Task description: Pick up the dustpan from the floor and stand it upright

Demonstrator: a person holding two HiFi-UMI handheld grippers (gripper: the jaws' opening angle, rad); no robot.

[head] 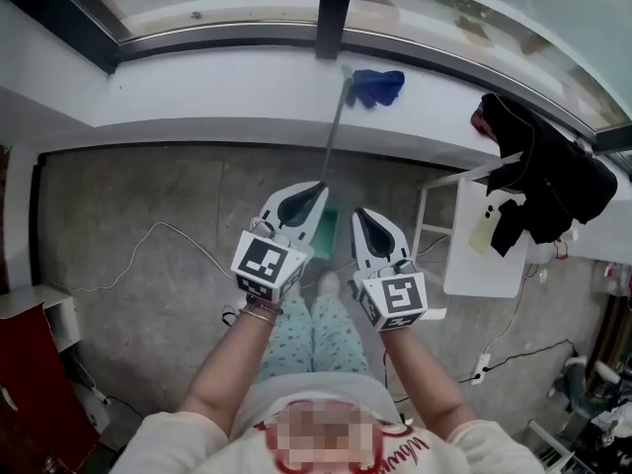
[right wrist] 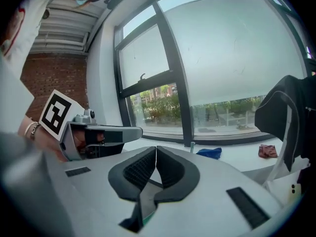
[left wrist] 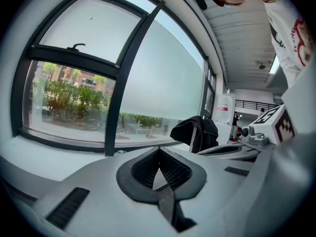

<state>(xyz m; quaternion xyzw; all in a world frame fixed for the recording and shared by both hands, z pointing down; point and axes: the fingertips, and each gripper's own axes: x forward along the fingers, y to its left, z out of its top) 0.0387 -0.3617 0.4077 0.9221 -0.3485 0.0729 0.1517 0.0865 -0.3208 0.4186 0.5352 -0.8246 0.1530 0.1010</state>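
Green dustpan [head: 334,227] seen on floor below windowsill [head: 197,92], handle reaching up to it | left gripper [head: 318,191] jaws closed, nothing held | right gripper [head: 360,213] jaws closed, nothing held | blue cloth [head: 378,85] laid on windowsill

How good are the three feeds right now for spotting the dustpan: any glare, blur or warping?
Head view: even daylight, sharp, edges bowed; the left gripper partly hides the green dustpan. Left gripper view: heavy fisheye, black corners, pale bright window, shut jaws soft up close. Right gripper view: same warping, window frame curved.
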